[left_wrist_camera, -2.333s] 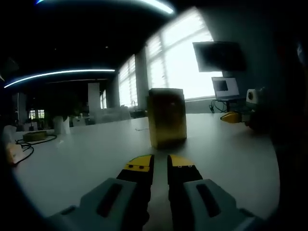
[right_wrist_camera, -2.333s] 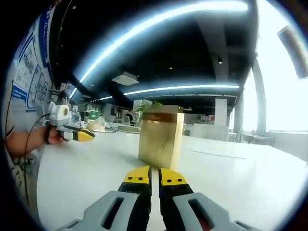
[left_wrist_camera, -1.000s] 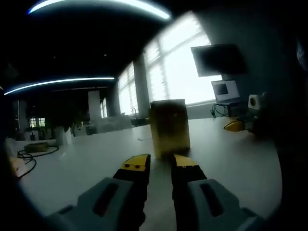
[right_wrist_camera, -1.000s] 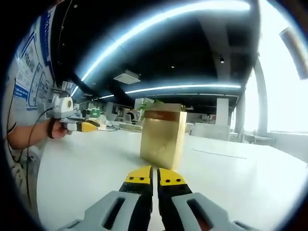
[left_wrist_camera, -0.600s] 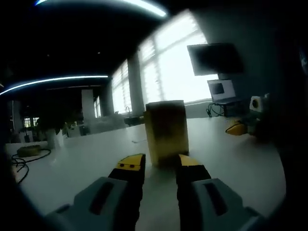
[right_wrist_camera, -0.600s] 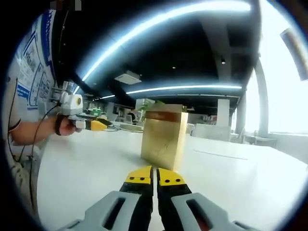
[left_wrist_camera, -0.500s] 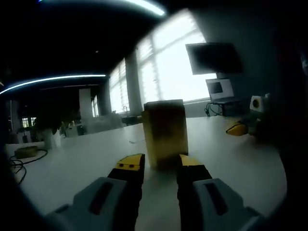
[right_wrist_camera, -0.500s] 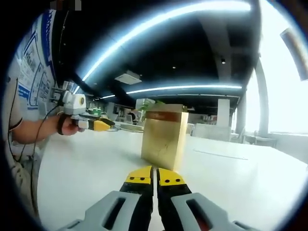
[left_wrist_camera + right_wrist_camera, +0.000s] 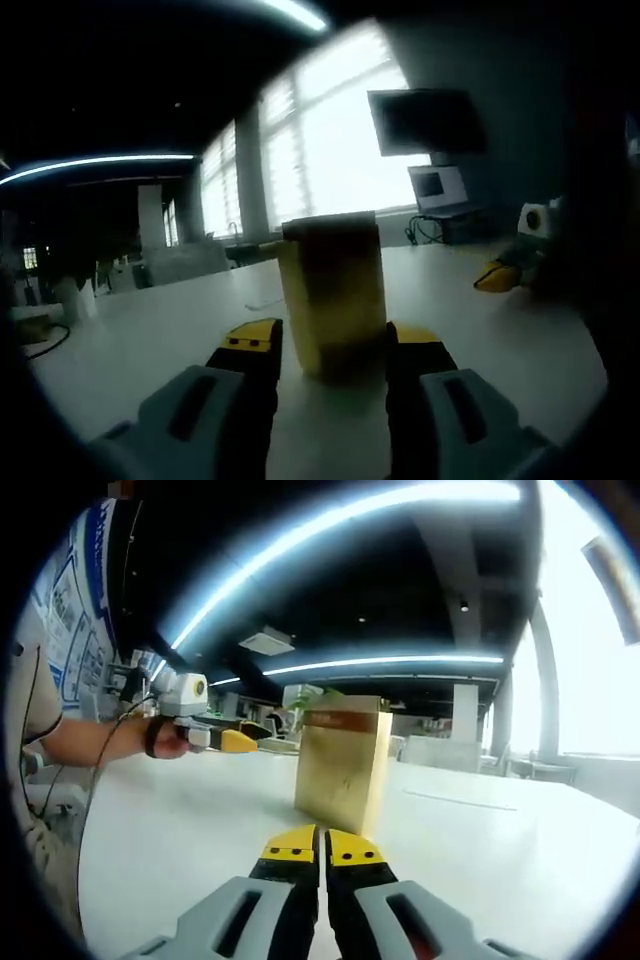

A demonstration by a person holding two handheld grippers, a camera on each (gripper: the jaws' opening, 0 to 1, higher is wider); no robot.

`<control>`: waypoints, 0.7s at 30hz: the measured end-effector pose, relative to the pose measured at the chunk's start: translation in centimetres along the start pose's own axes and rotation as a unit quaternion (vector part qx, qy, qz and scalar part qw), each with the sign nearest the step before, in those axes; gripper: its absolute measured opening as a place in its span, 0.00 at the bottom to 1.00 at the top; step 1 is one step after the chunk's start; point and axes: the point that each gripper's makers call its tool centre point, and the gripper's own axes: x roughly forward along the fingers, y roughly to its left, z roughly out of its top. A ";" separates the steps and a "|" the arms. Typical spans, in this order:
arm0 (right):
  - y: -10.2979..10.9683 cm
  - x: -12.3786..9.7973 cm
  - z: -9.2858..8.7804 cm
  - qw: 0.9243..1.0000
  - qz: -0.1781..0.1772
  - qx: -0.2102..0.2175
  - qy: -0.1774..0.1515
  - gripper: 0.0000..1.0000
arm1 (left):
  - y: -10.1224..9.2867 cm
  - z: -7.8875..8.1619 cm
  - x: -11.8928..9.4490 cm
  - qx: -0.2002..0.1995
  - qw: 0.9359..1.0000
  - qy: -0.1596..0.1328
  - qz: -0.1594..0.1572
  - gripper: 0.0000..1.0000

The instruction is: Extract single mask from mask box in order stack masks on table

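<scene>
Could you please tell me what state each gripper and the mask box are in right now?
left gripper: open, jaws on either side of the mask box's lower part.
right gripper: shut, holding nothing, short of the box.
mask box: standing upright on the table; no mask visible coming out.

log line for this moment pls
left gripper: open, fingers either side of mask box | right gripper: shut, short of box | table

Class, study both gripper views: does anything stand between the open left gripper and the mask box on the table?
Nothing visible does. The left gripper is open with the mask box standing upright between its jaws on the white table.
</scene>
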 end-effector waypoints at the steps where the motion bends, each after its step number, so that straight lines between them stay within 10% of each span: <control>1: 0.0 0.0 0.0 1.000 0.000 0.000 0.000 0.00 | 0.0 -0.1 0.3 0.001 1.000 0.003 -0.002 0.35; 21: 0.1 0.1 -0.4 1.000 0.006 0.001 0.006 0.00 | 0.5 -1.5 5.9 -0.016 0.997 -0.003 -0.074 0.50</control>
